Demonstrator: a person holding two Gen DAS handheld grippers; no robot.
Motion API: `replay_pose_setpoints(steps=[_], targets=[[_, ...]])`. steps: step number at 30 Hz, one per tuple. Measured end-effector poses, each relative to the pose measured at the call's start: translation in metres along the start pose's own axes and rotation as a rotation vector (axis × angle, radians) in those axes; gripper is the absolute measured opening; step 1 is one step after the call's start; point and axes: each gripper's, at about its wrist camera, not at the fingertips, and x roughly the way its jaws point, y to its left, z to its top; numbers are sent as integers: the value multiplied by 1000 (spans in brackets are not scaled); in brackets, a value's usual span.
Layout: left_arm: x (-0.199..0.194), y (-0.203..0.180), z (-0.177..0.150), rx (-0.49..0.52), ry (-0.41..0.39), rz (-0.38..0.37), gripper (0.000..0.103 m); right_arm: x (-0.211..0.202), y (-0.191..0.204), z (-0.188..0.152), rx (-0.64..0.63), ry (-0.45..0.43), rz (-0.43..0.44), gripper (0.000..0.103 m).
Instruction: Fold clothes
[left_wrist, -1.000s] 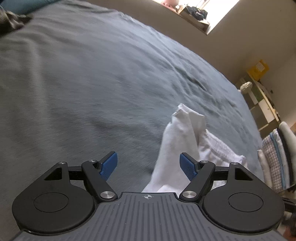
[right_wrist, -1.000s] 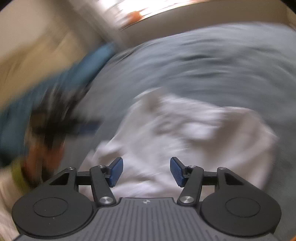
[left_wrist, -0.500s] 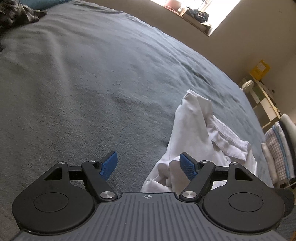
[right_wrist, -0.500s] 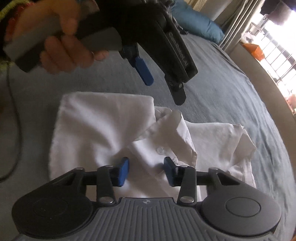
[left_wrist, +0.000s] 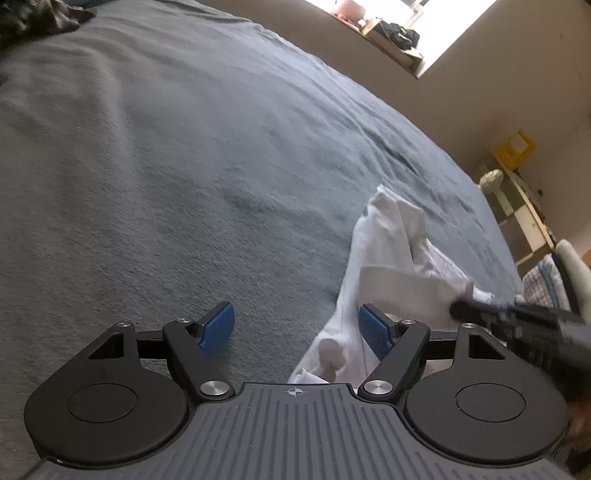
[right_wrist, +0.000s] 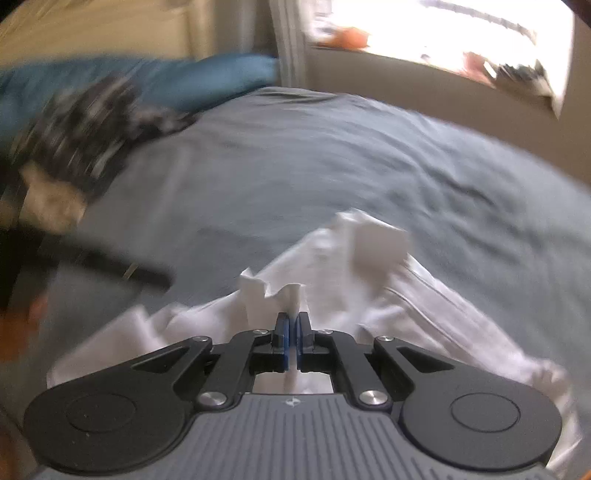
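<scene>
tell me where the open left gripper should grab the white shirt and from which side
Probably the raised rumpled edge of the white shirt nearest the left gripper, coming in from the bare blanket side. That edge stands off the bed, so a pad can slip under. The right gripper already pinches another fold.

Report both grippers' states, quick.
Left gripper: open, fingers apart, holding nothing; the white shirt lies beside its right finger.
Right gripper: closed, fingers pinching a fold of the white shirt.
</scene>
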Motion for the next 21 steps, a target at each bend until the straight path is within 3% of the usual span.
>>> replay_pose_setpoints(steps=[7, 12, 15, 21], targets=[[9, -11, -4, 42, 20, 13, 75, 33, -68, -4, 207, 0, 66, 4], [14, -19, -5, 72, 34, 28, 75, 53, -97, -5, 311, 48, 31, 17], [14, -23, -6, 94, 32, 38, 75, 41, -100, -3, 340, 12, 38, 26], [13, -29, -7, 114, 29, 42, 75, -5, -99, -4, 360, -26, 66, 27]])
